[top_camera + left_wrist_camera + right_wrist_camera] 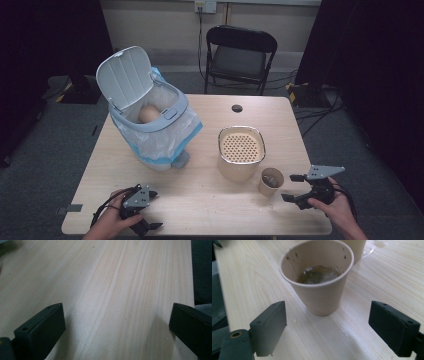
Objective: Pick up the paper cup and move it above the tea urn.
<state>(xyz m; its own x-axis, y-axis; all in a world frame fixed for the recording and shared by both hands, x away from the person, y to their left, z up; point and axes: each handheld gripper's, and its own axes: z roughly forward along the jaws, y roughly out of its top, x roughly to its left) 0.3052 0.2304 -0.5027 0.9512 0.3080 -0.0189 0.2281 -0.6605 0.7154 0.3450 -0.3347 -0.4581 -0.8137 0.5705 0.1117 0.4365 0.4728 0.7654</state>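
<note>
The right tongs (328, 325) gape wide at the bottom of the right gripper view, the beige paper cup (319, 277) with dark dregs upright beyond them on the pale wooden worktop (387, 277). The left tongs (117, 325) gape wide too, holding nothing.

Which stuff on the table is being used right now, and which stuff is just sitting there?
In use:
- paper cup with wet dregs inside
- right tongs, open, lined up on the cup
- strainer tub right beside the cup, probably
- bin with its lid up, probably

Just sitting there:
- left tongs, open over bare table
- black chair
</note>
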